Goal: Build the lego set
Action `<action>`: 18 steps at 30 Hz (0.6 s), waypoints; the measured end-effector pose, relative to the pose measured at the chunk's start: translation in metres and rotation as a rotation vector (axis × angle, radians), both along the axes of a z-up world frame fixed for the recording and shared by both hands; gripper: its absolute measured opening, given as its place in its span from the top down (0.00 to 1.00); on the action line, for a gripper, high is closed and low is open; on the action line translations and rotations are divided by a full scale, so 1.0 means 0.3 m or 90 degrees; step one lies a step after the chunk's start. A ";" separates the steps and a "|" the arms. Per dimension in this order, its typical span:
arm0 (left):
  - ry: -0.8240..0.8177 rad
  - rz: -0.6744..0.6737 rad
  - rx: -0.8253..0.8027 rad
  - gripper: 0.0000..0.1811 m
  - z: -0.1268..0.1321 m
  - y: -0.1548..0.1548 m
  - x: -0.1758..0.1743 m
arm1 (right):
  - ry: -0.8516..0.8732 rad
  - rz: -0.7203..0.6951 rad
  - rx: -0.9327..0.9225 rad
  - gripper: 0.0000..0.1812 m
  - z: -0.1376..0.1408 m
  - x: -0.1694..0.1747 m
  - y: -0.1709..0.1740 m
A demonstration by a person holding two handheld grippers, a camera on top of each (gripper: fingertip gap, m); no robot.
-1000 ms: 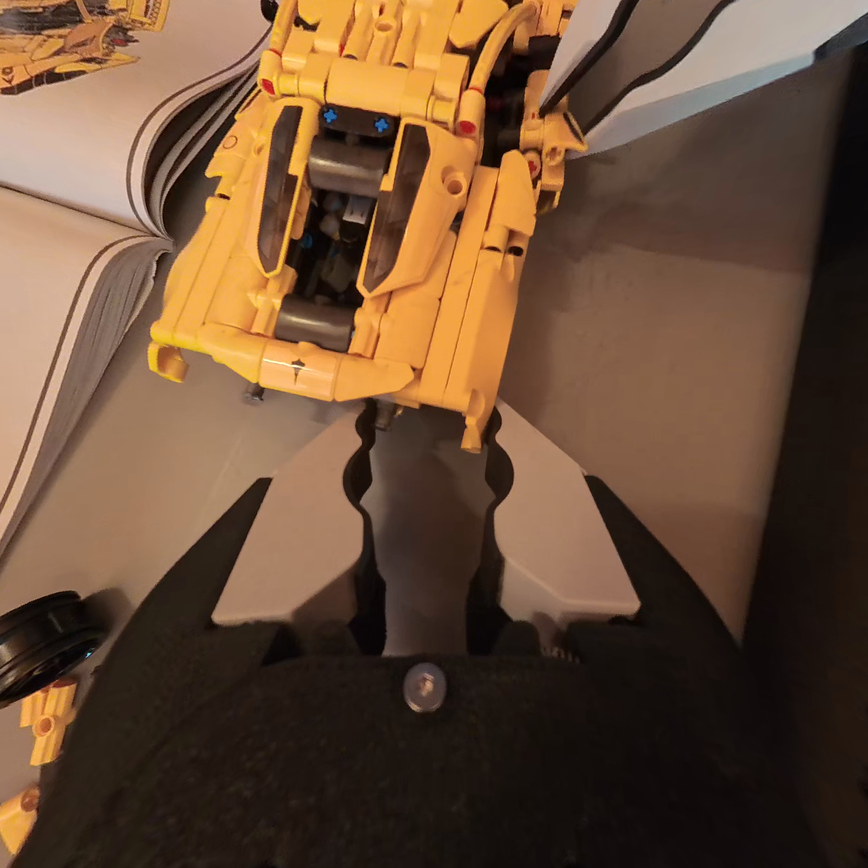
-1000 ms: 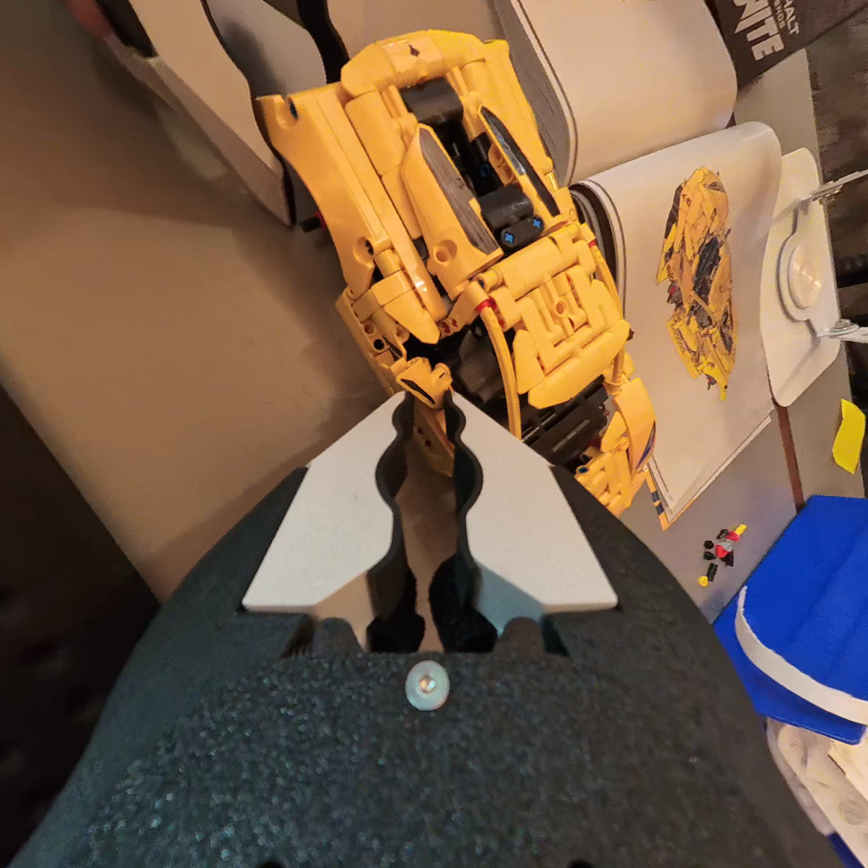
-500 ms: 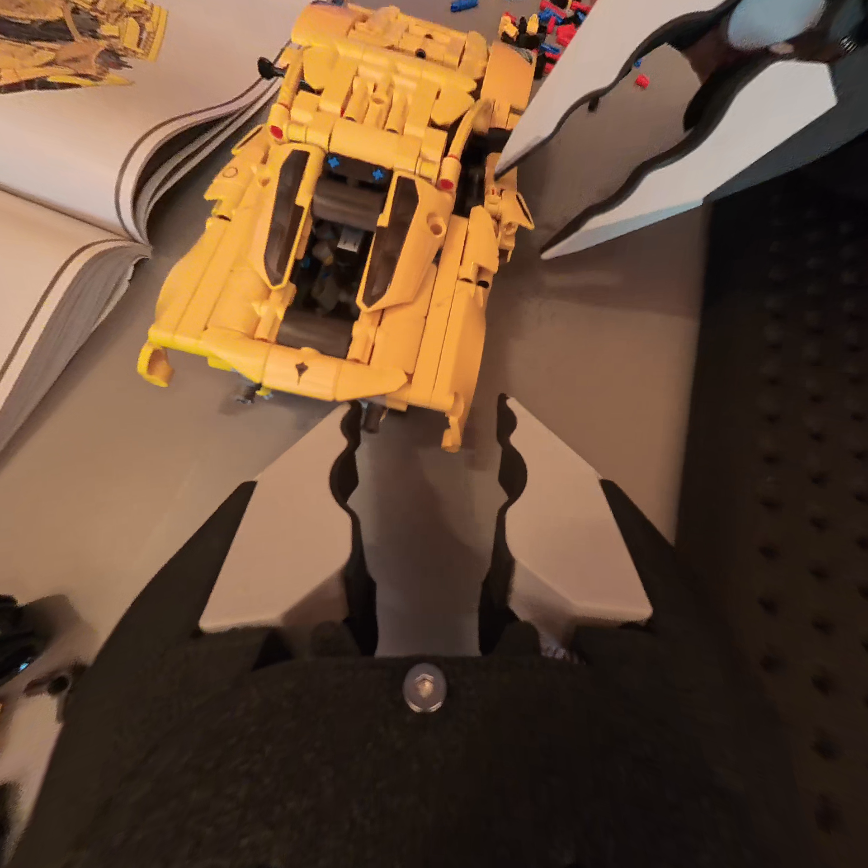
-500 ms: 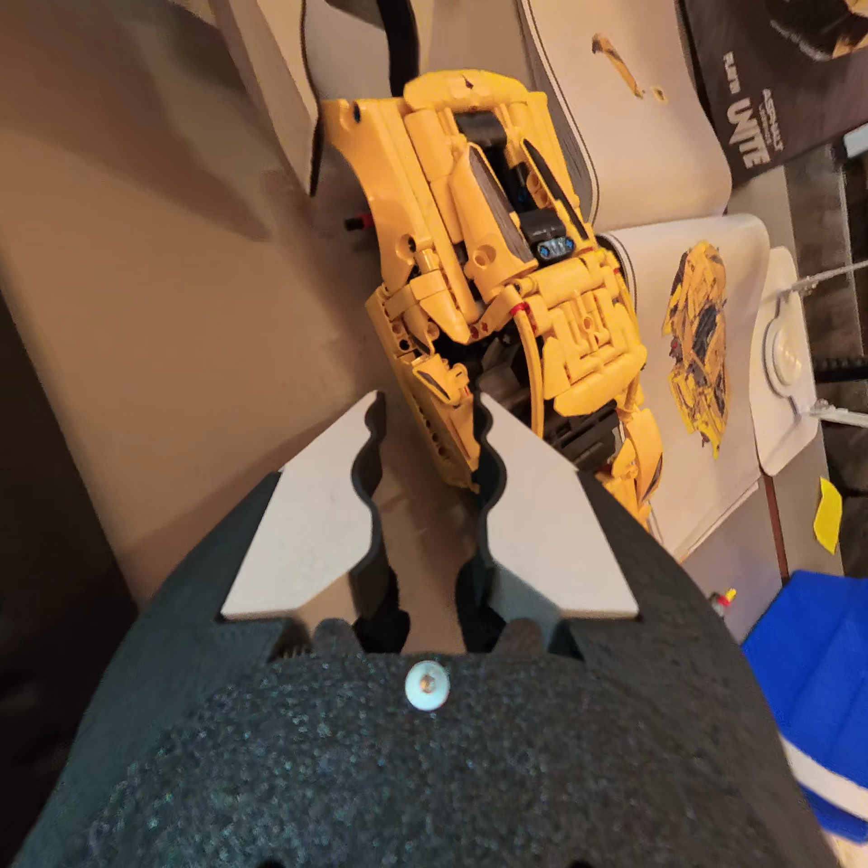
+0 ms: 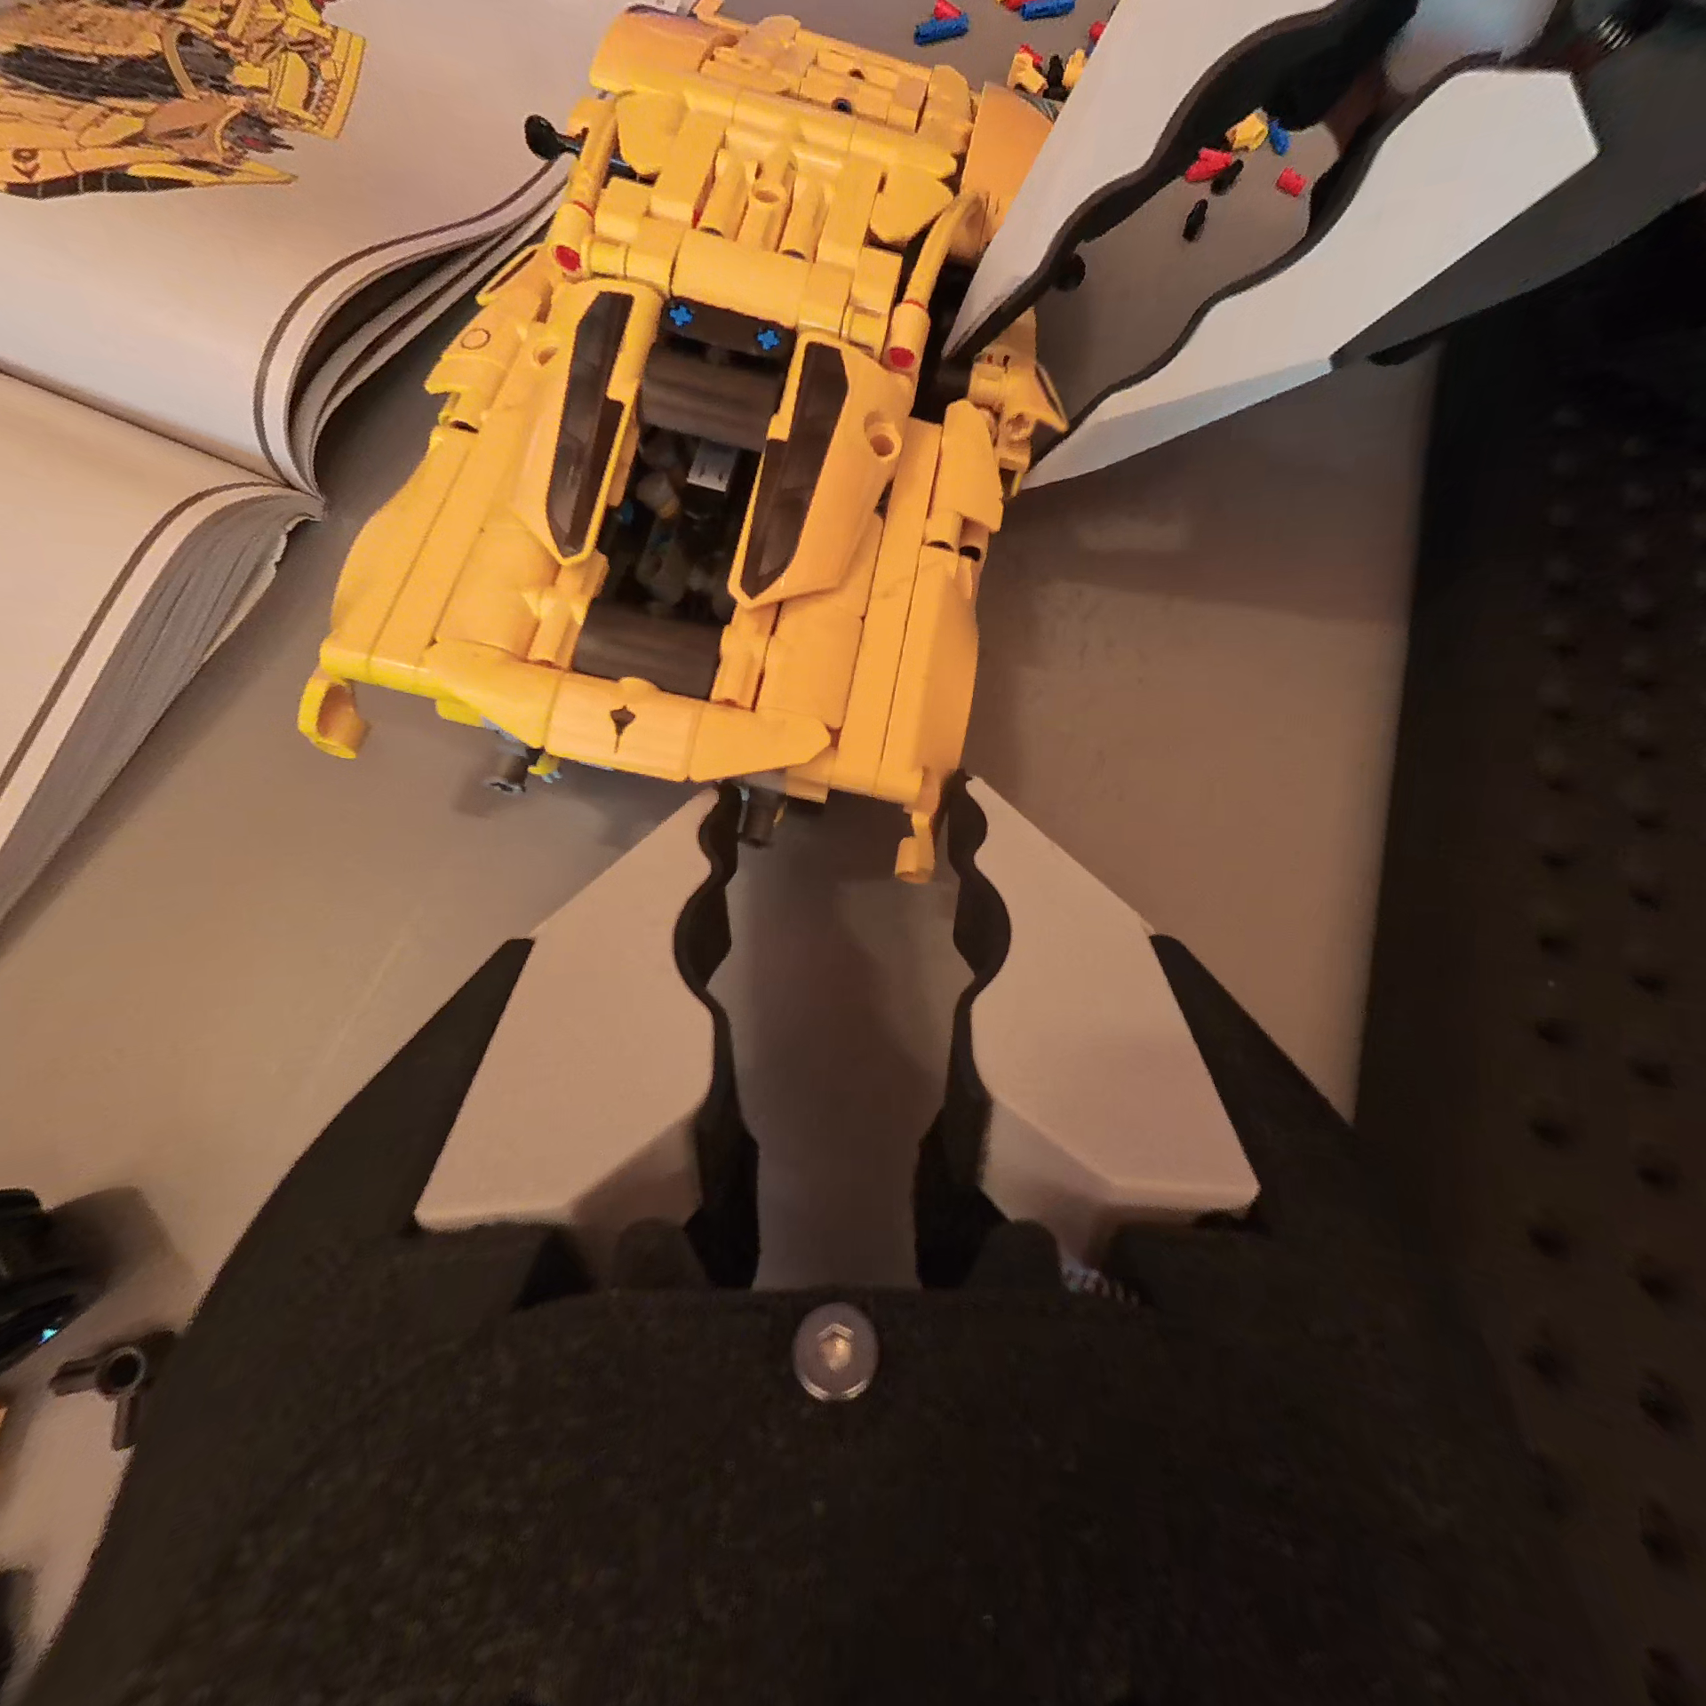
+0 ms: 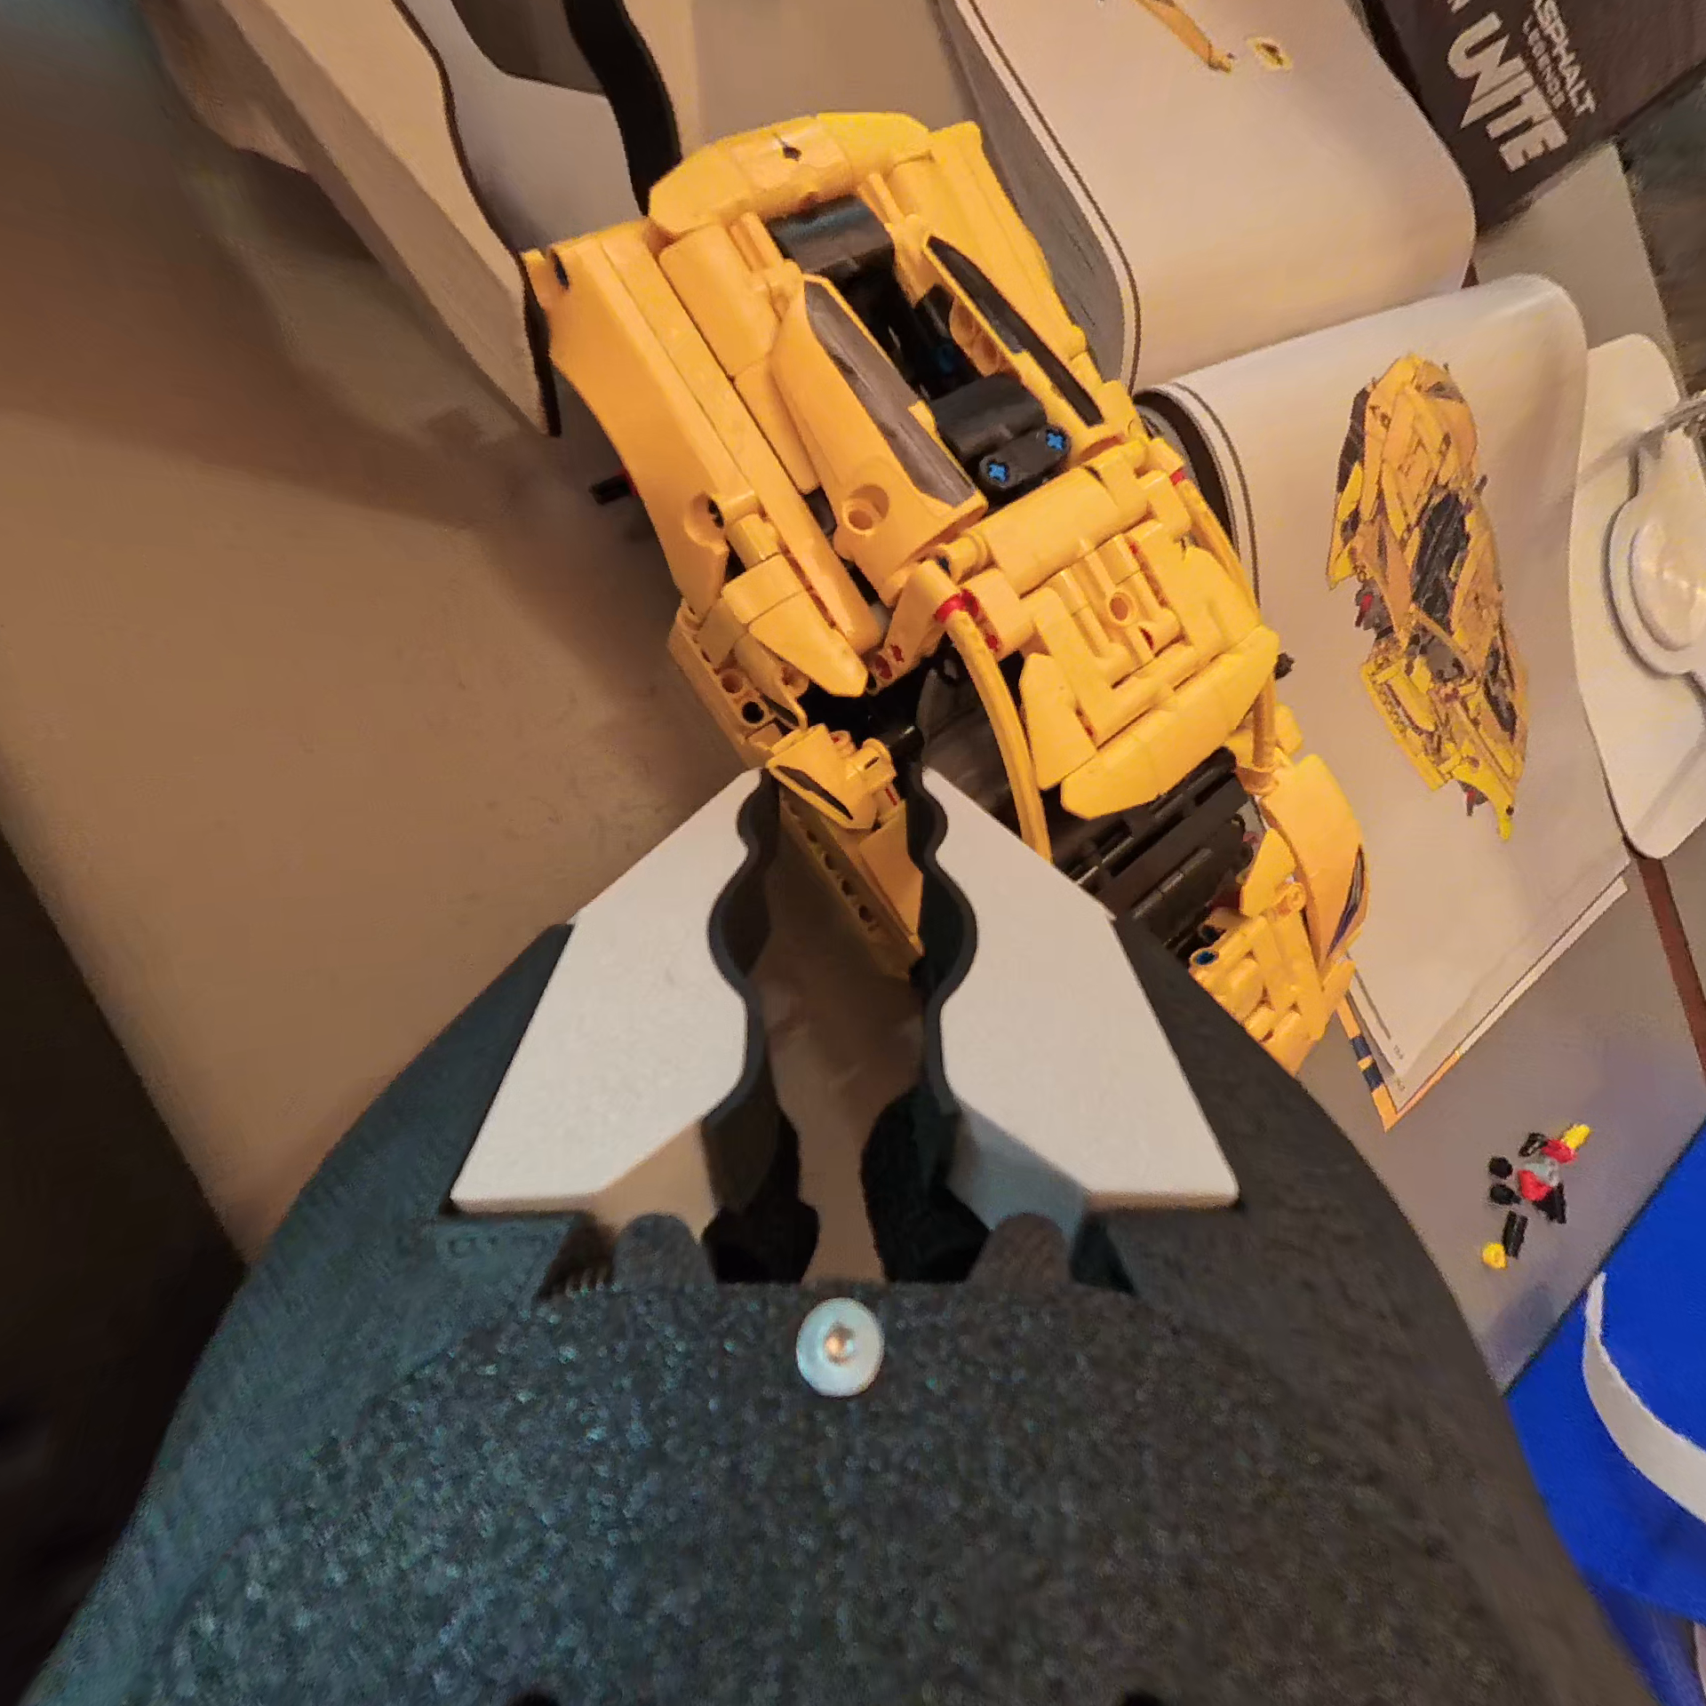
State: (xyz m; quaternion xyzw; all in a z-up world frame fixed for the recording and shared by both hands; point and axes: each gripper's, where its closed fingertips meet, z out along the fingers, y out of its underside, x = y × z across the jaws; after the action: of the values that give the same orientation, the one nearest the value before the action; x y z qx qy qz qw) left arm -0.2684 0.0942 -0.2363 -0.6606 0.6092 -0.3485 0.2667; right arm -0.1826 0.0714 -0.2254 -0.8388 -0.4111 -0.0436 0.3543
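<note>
A yellow lego car point(image 5: 738, 517) lies on the grey table beside an open instruction book point(image 5: 138, 305). My left gripper point(image 5: 831, 803) is open. Its fingertips sit just at the car's near end, with a small yellow tab and a dark pin between them. My right gripper point(image 6: 840, 789) has its fingers on both sides of the car's point(image 6: 923, 462) yellow side sill, which fills the gap at the tips. From the left wrist view the right gripper point(image 5: 997, 415) reaches in at the car's right flank.
Loose small red, blue, black and yellow parts point(image 5: 1228, 166) lie beyond the car. More small parts point(image 6: 1532, 1182) lie near a blue bag point(image 6: 1643, 1477). A black wheel point(image 5: 28, 1283) and a grey connector point(image 5: 111, 1375) sit at the left. A dark perforated mat point(image 5: 1569, 923) lies right. There is about 10 cm between the tips of the two grippers.
Half a second ago both grippers stood wider open and farther back. Now both have come closer to the car. The right fingers have narrowed onto the side sill, and the left gap has narrowed too.
</note>
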 end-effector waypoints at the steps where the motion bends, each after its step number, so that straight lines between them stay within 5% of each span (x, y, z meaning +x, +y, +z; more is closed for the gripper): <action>1: 0.000 0.000 0.002 0.75 0.000 0.000 0.000 | -0.014 -0.007 -0.006 0.86 -0.005 0.000 0.001; 5: 0.002 0.001 0.004 0.75 -0.001 0.000 -0.001 | -0.100 -0.034 -0.010 0.86 -0.010 0.005 0.005; 18: 0.002 -0.002 -0.001 0.76 -0.003 0.000 -0.001 | -0.133 -0.079 -0.067 0.85 -0.011 0.019 0.007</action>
State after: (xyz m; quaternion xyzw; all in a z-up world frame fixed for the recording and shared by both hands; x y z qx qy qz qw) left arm -0.2687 0.0940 -0.2373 -0.6605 0.6102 -0.3485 0.2647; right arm -0.1769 0.0735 -0.2288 -0.8710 -0.3946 -0.1307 0.2619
